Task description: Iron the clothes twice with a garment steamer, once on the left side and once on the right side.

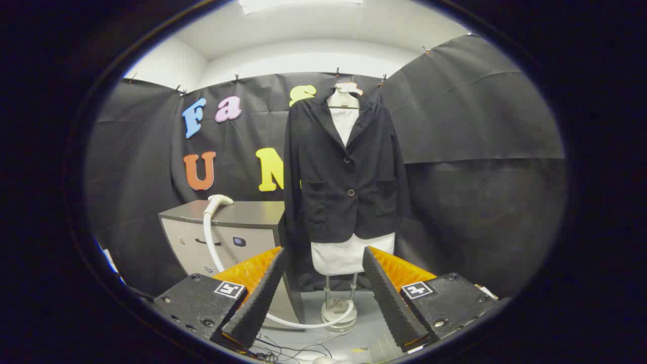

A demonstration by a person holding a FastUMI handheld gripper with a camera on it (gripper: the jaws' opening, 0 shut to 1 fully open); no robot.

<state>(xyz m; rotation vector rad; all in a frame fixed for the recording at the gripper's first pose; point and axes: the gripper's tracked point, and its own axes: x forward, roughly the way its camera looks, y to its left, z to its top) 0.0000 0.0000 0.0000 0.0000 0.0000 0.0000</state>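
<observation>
On the left, a grey cabinet (237, 230) stands against the booth wall, and the steamer head (217, 202) lies on its top. The white hose (210, 242) drops down the cabinet front, passes behind the left finger and curls round the stand base (338, 311). The gripper (323, 258) is spread wide, holding nothing. Beyond its fingers a black jacket (349, 172) hangs on a white mannequin (349, 255), whose pole is partly hidden.

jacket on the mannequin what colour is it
Black jacket, seen in the gripper view.
</observation>
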